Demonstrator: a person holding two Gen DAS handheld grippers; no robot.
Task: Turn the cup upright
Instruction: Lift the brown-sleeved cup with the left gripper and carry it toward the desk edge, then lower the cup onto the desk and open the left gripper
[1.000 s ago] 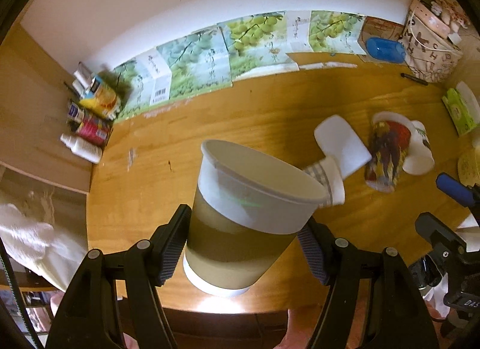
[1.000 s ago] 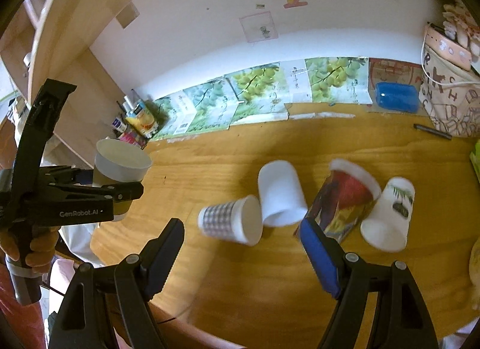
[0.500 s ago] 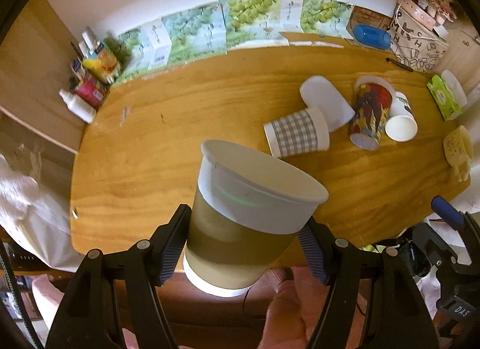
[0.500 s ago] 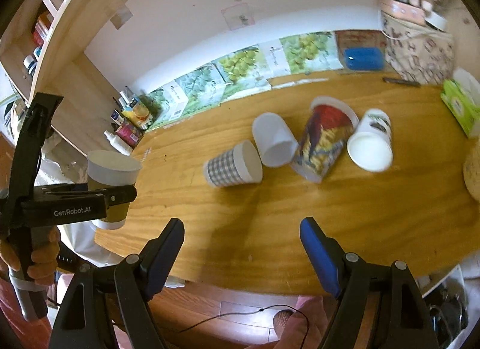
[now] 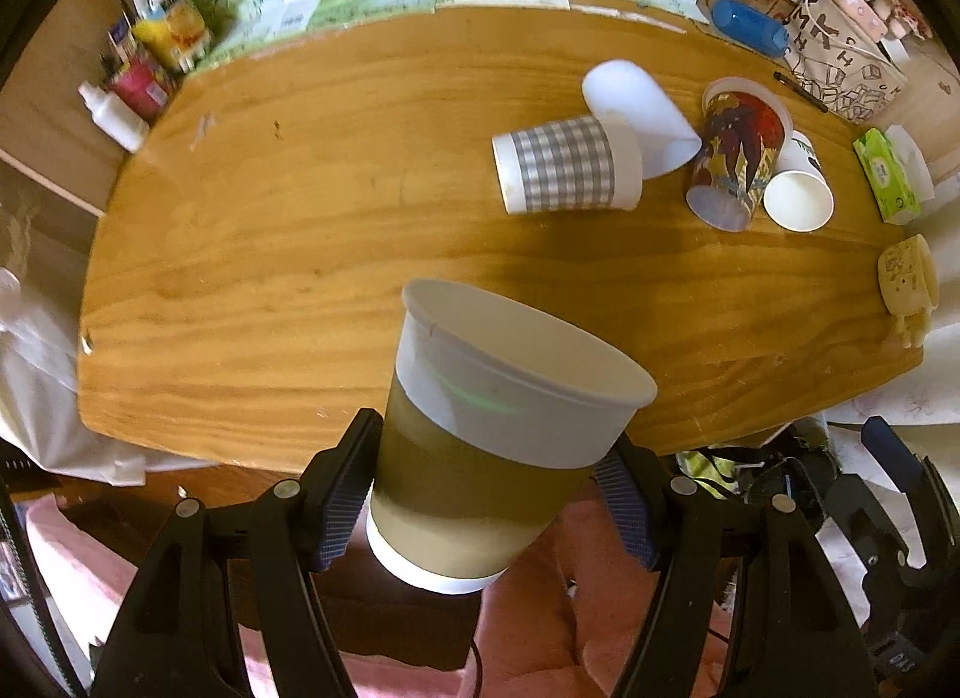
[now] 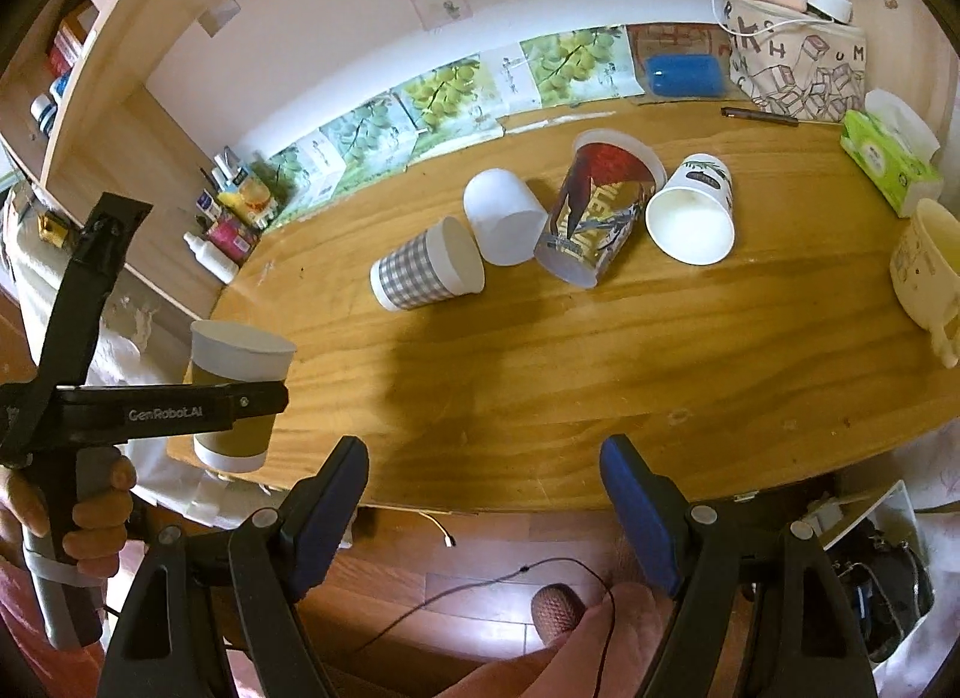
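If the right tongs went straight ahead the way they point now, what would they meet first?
Probably bare wooden table: the open right tongs aim at its empty near half. The checked paper cup lies farther on; depth is unclear.

Left gripper (image 5: 489,494) is closed on a cup (image 5: 498,428); right gripper (image 6: 483,494) is held with jaws spread apart.

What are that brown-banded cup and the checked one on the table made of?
Brown-banded cup: probably paper, matte, with a rolled white rim and a cardboard-like sleeve. Checked cup: likely paper too, printed grey plaid, dull finish, rolled rim. Table: wood-grain surface, slight sheen.
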